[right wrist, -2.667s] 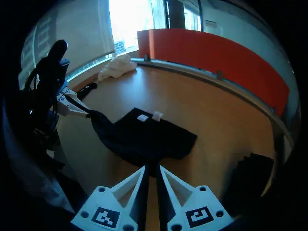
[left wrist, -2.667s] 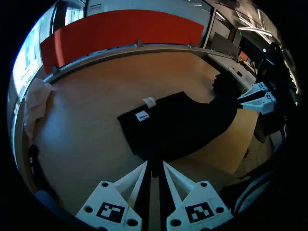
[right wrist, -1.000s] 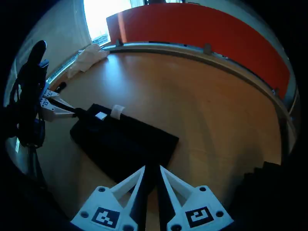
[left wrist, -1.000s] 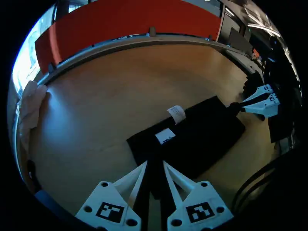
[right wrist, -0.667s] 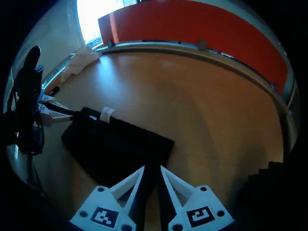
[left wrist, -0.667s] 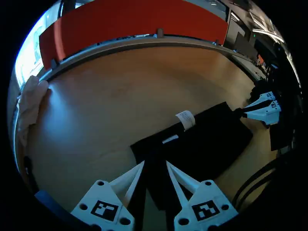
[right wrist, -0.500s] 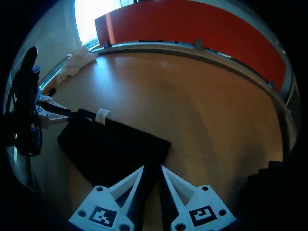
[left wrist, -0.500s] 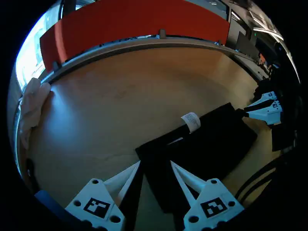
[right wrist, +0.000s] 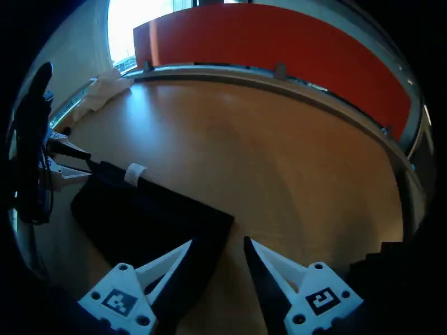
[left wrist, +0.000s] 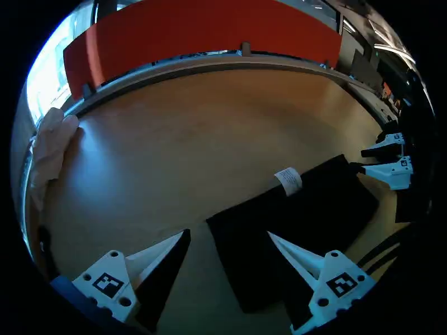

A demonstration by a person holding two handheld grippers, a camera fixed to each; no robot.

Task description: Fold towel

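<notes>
A black towel (left wrist: 302, 218) lies folded flat on the wooden table (left wrist: 184, 134), a white tag (left wrist: 288, 180) sticking out at its far edge. My left gripper (left wrist: 228, 233) stands wide open over the towel's near corner, nothing between its fingers. At the towel's far end the right gripper (left wrist: 375, 159) also has its fingers apart. In the right gripper view the towel (right wrist: 139, 218) lies ahead to the left with its tag (right wrist: 134, 173). My right gripper (right wrist: 219, 241) is open at the towel's near corner. The left gripper (right wrist: 75, 161) is open at the far corner.
A cream cloth (left wrist: 49, 146) lies bunched at the table's far left edge, also the cream cloth (right wrist: 103, 88) near the window. A red partition (left wrist: 195, 30) runs behind the table's rim. A dark pile (right wrist: 391, 262) sits at the lower right.
Both grippers carried the towel's edge over and laid it down as a flat fold. Both then opened and let go of the towel.
</notes>
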